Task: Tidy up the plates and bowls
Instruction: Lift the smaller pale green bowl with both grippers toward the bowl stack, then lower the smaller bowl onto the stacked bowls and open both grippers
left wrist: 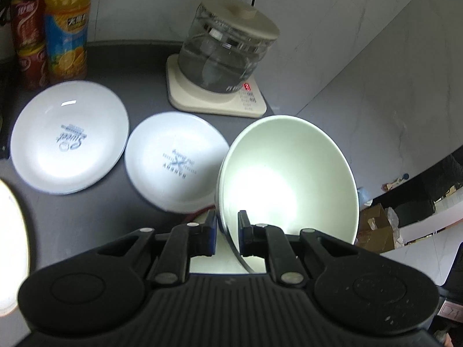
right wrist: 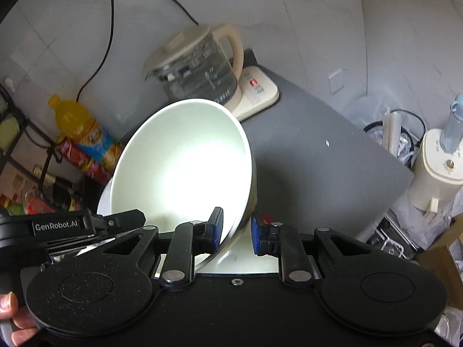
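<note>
My left gripper (left wrist: pixel 227 232) is shut on the rim of a white bowl (left wrist: pixel 289 179), held tilted above the dark table (left wrist: pixel 121 66). My right gripper (right wrist: pixel 237 232) is shut on the rim of another white bowl (right wrist: pixel 185 162), also tilted in the air. Two white plates with blue print lie on the table in the left wrist view: one at the left (left wrist: pixel 69 137), one in the middle (left wrist: pixel 176 160). The bright edge of another white dish (left wrist: pixel 11 245) shows at the far left.
A glass kettle (left wrist: pixel 225 55) on a cream base (left wrist: pixel 217 98) stands at the back of the table; it also shows in the right wrist view (right wrist: pixel 196 66). An orange juice bottle (left wrist: pixel 68 26) and red cans (left wrist: pixel 30 43) stand at the back left. Clutter lies beyond the table's right edge (right wrist: pixel 405 156).
</note>
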`<state>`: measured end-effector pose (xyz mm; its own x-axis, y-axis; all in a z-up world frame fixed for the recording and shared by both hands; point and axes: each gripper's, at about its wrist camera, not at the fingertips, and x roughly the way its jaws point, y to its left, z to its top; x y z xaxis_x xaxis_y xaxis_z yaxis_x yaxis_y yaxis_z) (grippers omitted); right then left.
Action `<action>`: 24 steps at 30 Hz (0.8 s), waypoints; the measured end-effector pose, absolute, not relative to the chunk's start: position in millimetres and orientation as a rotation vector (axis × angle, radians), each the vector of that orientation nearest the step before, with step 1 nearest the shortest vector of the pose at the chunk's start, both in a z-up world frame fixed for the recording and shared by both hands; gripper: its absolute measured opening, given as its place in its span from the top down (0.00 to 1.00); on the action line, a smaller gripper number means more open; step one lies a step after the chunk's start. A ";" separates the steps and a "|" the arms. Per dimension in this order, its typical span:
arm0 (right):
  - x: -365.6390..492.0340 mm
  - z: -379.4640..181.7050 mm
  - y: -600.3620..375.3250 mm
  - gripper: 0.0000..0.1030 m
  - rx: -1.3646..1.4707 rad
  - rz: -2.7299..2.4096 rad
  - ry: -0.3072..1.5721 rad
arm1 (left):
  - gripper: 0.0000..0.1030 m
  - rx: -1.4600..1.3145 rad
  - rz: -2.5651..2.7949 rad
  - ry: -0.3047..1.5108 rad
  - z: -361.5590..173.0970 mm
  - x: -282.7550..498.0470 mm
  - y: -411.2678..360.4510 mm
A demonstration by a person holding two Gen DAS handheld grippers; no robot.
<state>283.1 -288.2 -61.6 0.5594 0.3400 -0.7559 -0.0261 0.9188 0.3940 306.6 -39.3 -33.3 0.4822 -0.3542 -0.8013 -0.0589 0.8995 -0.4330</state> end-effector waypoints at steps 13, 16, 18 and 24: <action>260.9 -86.1 -284.8 0.79 0.365 0.241 1.053 | 0.89 -0.428 -0.173 1.175 -63.4 278.4 -36.1; 260.2 -91.5 -285.9 0.79 0.366 0.238 1.063 | 0.89 -0.428 -0.169 1.191 -69.2 277.4 -35.4; 260.1 -94.8 -284.4 0.79 0.362 0.238 1.070 | 0.89 -0.424 -0.163 1.200 -73.3 277.4 -34.7; 261.8 -101.1 -284.3 0.79 0.364 0.222 1.080 | 0.89 -0.423 -0.159 1.221 -82.6 276.6 -32.7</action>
<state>261.8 -284.3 -101.1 0.4573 0.3513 -0.8170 -0.0001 0.9187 0.3950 276.6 -32.7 -82.6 0.3429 -0.3416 -0.8751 -0.1062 0.9115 -0.3975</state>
